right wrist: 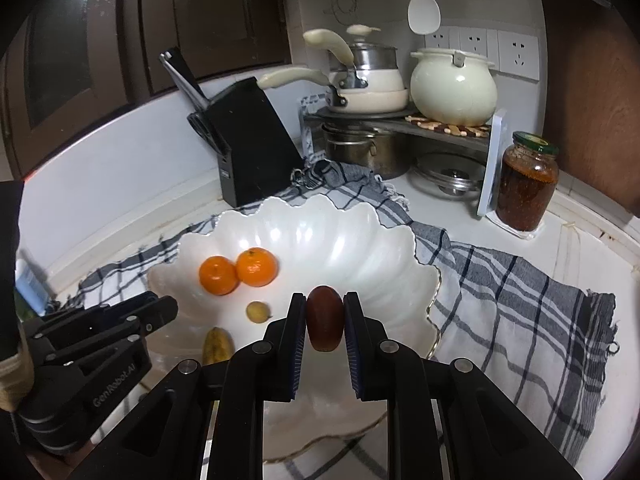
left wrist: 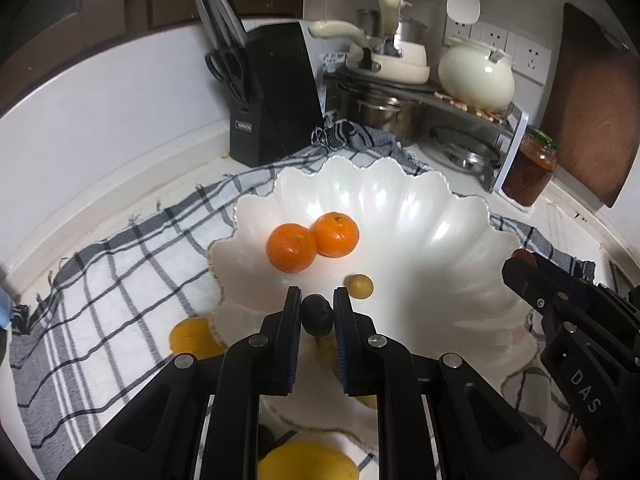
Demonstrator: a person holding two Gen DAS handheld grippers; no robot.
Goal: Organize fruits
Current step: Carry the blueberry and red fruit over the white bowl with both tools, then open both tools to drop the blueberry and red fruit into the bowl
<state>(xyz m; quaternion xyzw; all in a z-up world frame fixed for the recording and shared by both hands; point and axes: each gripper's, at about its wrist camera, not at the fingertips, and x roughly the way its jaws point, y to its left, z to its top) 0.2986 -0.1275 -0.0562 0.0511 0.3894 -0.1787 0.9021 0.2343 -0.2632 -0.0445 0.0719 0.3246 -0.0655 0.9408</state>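
A white scalloped bowl [left wrist: 404, 216] [right wrist: 340, 240] rests on a checked cloth. Two oranges [left wrist: 291, 247] [right wrist: 218, 275] touch each other inside it, with a small yellow-brown fruit [left wrist: 359, 287] [right wrist: 256, 311] nearby. An oblong yellow-green fruit [right wrist: 218, 346] lies toward the bowl's near side. Over the bowl's near part, my left gripper [left wrist: 317, 300] is shut on a small dark fruit [left wrist: 317, 315]. My right gripper [right wrist: 325, 304] is shut on a reddish-brown oval fruit [right wrist: 325, 318], also above the bowl. Each gripper shows at the edge of the other's view: the right [left wrist: 520, 270], the left [right wrist: 162, 308].
On the cloth [left wrist: 120, 280] outside the bowl lie an orange-yellow fruit [left wrist: 192, 338] and a yellow fruit [left wrist: 308, 462]. Behind stand a black knife block [left wrist: 272, 92], a rack with pots and a cream pot [right wrist: 454, 88], a sauce jar [right wrist: 526, 180] and a wooden board [left wrist: 592, 100].
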